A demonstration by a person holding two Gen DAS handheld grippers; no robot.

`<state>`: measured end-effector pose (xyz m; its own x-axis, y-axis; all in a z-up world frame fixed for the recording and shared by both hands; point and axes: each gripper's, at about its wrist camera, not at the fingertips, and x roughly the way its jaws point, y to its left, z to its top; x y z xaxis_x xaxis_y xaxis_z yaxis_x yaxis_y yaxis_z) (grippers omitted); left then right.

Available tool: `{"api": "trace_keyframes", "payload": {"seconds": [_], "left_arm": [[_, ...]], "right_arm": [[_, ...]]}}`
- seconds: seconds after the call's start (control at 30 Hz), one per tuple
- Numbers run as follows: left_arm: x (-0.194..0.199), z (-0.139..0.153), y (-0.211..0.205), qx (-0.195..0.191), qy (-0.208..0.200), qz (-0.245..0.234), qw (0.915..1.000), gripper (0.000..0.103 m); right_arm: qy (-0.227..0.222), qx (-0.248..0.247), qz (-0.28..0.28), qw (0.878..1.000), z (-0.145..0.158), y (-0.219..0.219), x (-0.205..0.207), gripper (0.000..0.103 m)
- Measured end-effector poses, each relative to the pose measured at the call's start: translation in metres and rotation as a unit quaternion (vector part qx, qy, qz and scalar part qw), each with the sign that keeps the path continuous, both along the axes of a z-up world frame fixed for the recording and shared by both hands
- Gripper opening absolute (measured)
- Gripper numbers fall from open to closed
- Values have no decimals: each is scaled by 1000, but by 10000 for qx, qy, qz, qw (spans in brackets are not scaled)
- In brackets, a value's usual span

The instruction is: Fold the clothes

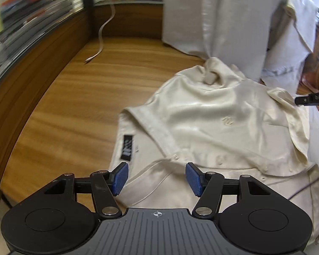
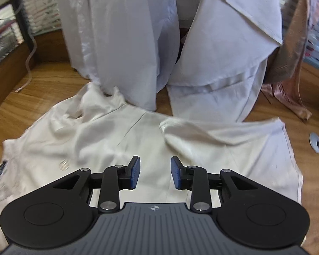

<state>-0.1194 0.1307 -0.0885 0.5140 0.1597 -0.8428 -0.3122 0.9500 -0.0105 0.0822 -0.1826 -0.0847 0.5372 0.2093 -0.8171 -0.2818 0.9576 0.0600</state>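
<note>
Hovering both hand-held grippers, left (image 1: 157, 179) and right (image 2: 155, 173), jaws apart and empty, I ready the cream shirt (image 1: 219, 114) on the counter (image 1: 74, 110) for folding.

Wooden table (image 1: 74, 97), light brown grain, raised dark wood edge at far side. Cream shirt (image 1: 212, 114) lies crumpled and spread flat on it, black label (image 1: 127, 147) near the collar. White cable (image 1: 102, 34) trails onto the tabletop at back left. Pale blue-white clothes (image 2: 121, 42) piled at back, pinkish-brown cloth (image 2: 291, 68) at right. Round cable hole (image 2: 316, 142) in the tabletop, right side.
</note>
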Motion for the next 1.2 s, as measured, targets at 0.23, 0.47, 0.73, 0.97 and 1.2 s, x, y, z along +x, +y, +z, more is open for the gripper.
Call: {"api": "trace_keyframes", "payload": {"seconds": [0.23,0.47,0.73,0.97,1.2], "left_arm": [[-12,-5,11,-93,45,610,9981,63],[-10,-4,11,-158,-51,1047,9944,63],[5,9,4,-296,-60,1106,9934,63],[24,0,-15,-314,127,790,9963,63],[31,-18,-37,-179,311,703,9969,63]], "right_arm": [[140,-306,-137,9993,-35,10,57,37],[149,-392,-35,9991,-47,4,74,1],[-97,140,-62,9998,14,-61,38,1],[-106,430,-652,9969,48,-166,-20,1],[157,387,-1474,9882,17,-248,-72,2]]}}
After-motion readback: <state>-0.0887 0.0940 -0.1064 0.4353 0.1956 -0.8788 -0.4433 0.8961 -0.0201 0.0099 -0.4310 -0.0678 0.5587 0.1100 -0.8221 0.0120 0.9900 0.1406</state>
